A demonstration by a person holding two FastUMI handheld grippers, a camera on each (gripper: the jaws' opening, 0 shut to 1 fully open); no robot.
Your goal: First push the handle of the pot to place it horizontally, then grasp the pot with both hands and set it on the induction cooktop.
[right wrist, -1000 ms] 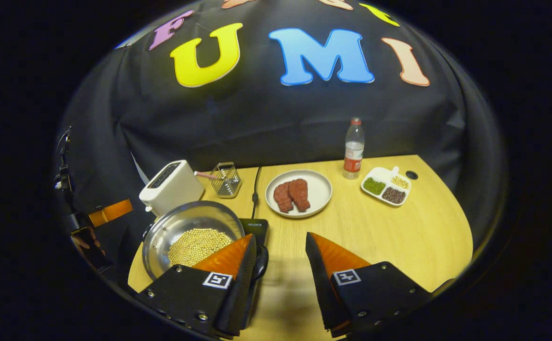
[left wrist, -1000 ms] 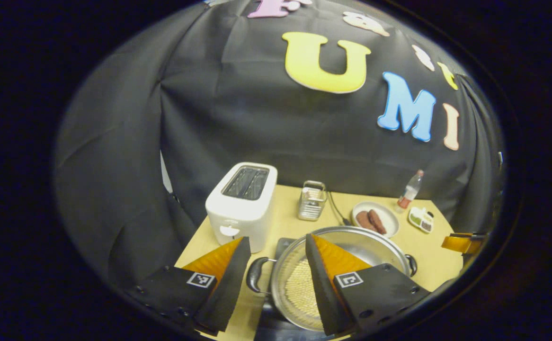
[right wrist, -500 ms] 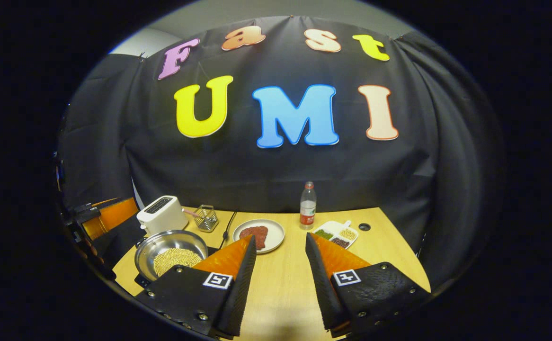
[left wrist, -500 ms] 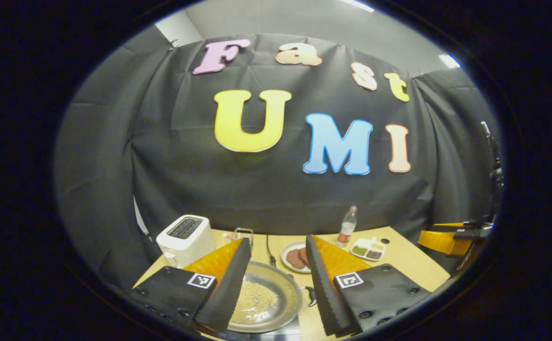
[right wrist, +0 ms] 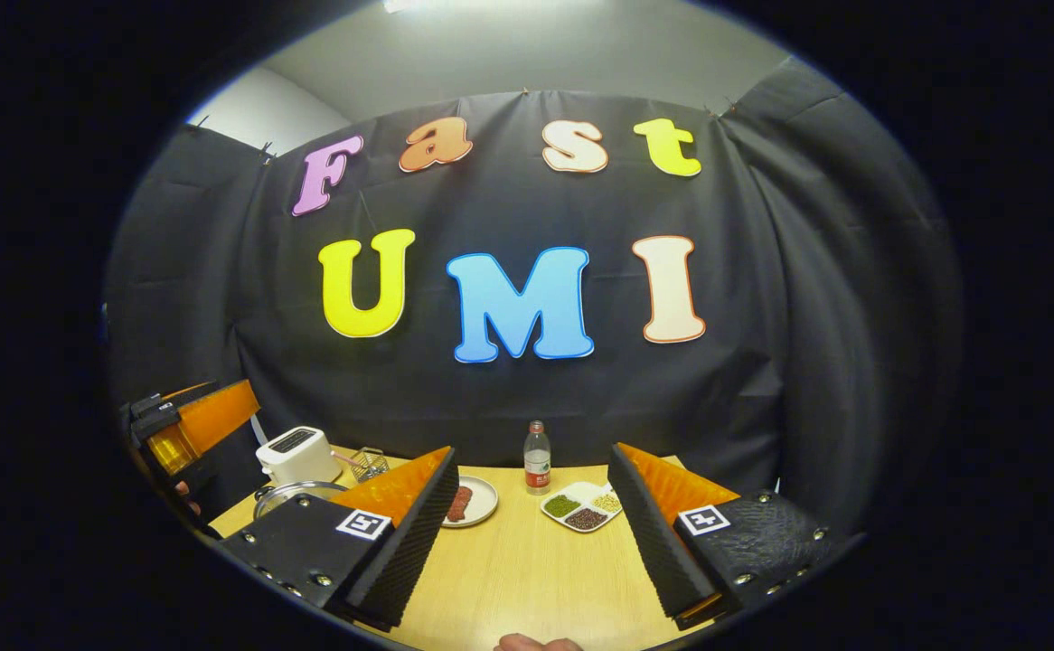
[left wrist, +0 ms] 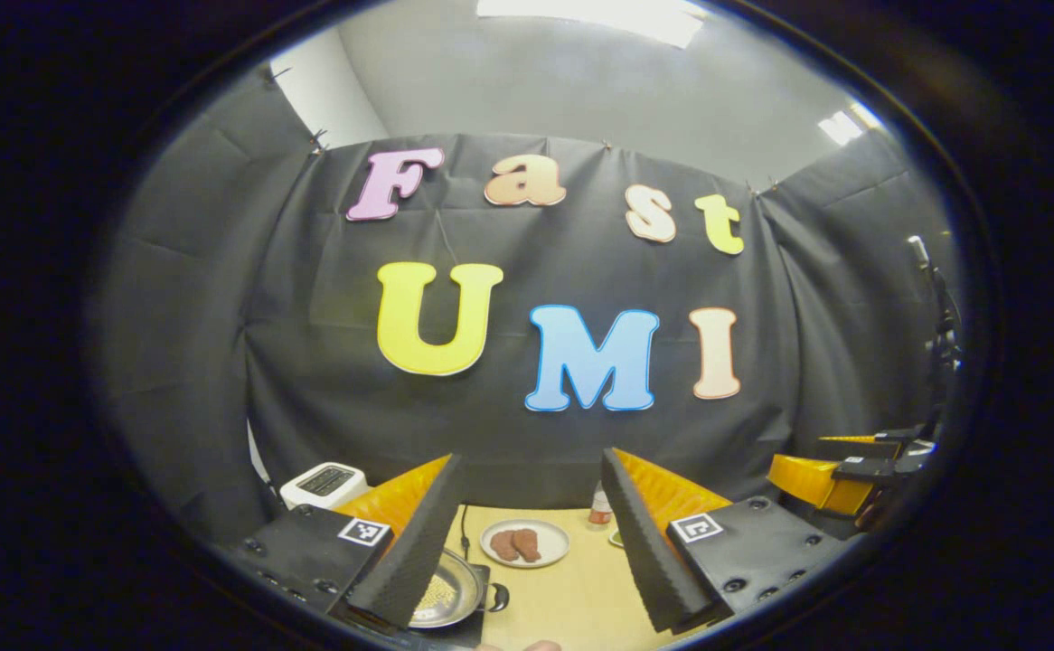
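Note:
The steel pot (left wrist: 441,594) holds pale beans and sits low in the left gripper view on the black induction cooktop (left wrist: 471,630), with its dark side handle (left wrist: 498,597) pointing right. My left gripper (left wrist: 529,458) hangs high and well back from the pot, open, nothing between its fingers. In the right gripper view the pot's rim (right wrist: 290,492) peeks out behind the near finger at the left. My right gripper (right wrist: 531,452) is open too, raised above the wooden table (right wrist: 527,570). Each gripper appears at the edge of the other's view (left wrist: 839,479) (right wrist: 191,423).
On the table stand a white toaster (right wrist: 296,455), a wire basket (right wrist: 364,464), a plate of meat (left wrist: 524,542), a water bottle (right wrist: 537,457) and a divided dish of beans (right wrist: 584,506). A fingertip (right wrist: 536,644) shows at the bottom edge.
Both grippers have drawn up and back from the pot, which stays on the cooktop. Their views now tilt up toward the wall and ceiling, and the jaws stand a little wider.

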